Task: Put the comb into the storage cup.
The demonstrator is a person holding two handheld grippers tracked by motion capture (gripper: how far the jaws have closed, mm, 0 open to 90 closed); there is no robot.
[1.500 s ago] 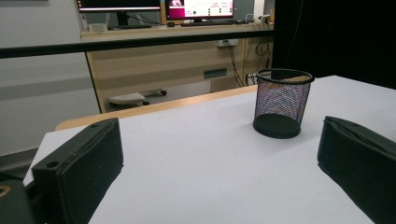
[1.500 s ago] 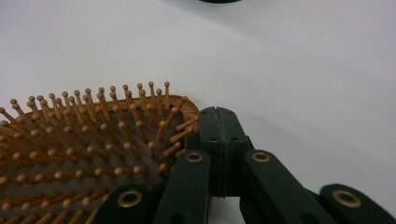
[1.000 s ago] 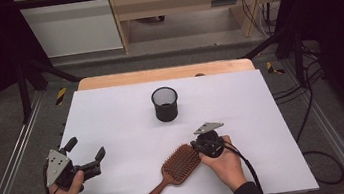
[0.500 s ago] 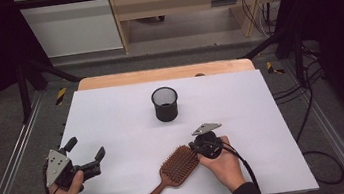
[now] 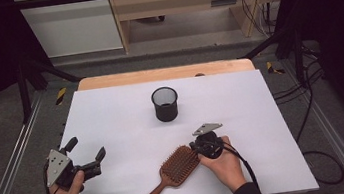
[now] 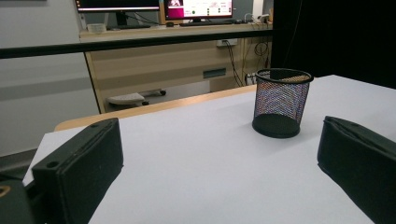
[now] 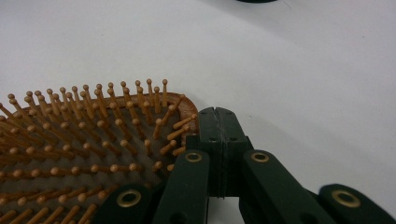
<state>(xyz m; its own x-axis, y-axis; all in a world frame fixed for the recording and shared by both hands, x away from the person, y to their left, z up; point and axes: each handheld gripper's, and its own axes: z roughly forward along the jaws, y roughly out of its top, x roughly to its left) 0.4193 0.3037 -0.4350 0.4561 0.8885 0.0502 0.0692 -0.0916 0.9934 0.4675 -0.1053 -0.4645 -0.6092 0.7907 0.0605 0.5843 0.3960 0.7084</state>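
Hairbrush [image 5: 174,168] work at table [image 5: 262,110].
Right gripper [image 7: 218,122], jaws pressed together, is touching the brush rim; left gripper [image 5: 87,156] is idling wide. Better reopening, straddling the rim squarely.

The desk [image 5: 263,115] is seen from above and in front, looking forward and down. The left gripper view is set low near the surface, facing the cup [image 6: 281,102], also seen from above [image 5: 165,104]. The brush [image 7: 84,154] is viewed close-up.
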